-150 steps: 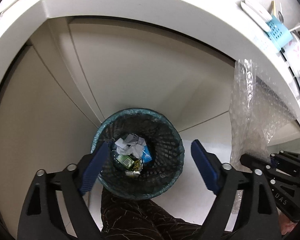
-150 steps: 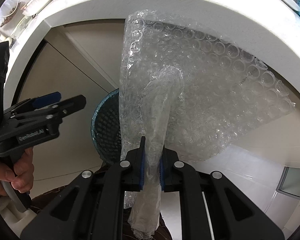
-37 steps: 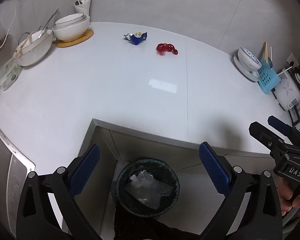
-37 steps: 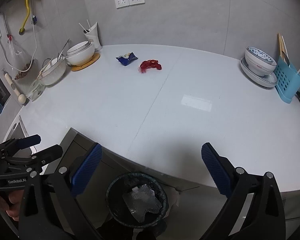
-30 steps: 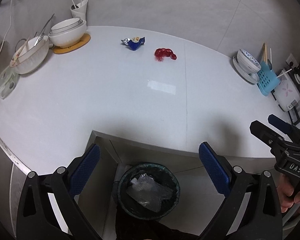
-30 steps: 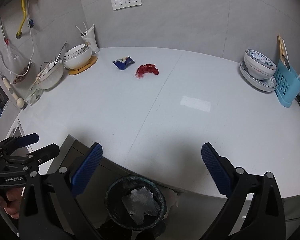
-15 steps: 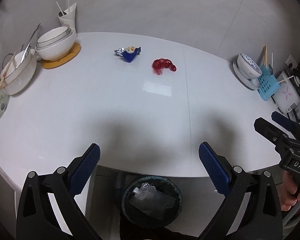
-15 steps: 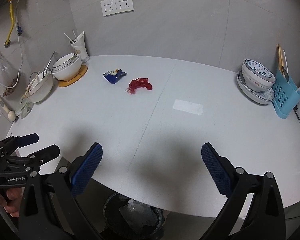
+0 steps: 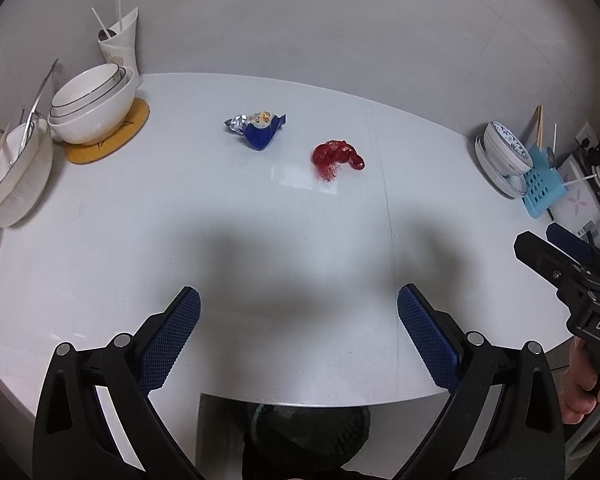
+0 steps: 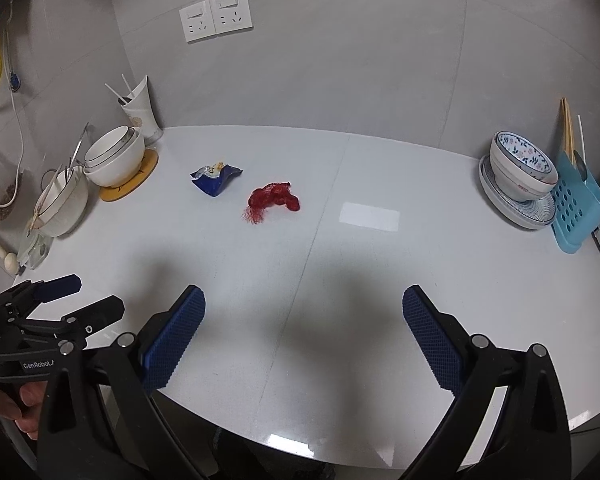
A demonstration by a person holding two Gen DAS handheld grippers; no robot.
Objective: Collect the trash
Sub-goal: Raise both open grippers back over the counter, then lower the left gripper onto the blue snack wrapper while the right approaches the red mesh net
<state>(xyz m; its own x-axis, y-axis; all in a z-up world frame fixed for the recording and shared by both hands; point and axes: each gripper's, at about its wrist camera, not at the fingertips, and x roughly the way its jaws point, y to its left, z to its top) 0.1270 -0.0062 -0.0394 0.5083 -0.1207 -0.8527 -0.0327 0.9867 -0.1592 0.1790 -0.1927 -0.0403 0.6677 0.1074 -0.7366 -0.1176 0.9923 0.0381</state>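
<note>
A crumpled blue snack wrapper and a red mesh net lie side by side on the white counter, far from both grippers; they also show in the right wrist view, wrapper and net. My left gripper is open and empty over the counter's front edge. My right gripper is open and empty beside it. The dark trash bin sits below the counter edge, mostly hidden.
Stacked white bowls on a yellow mat, a paper cup and a strainer bowl stand at the left. A patterned bowl on plates and a blue rack stand at the right. Wall sockets are behind.
Both grippers have risen from the bin and moved forward over the counter. The bin with the bubble wrap has dropped almost out of view. Both grippers stay open.
</note>
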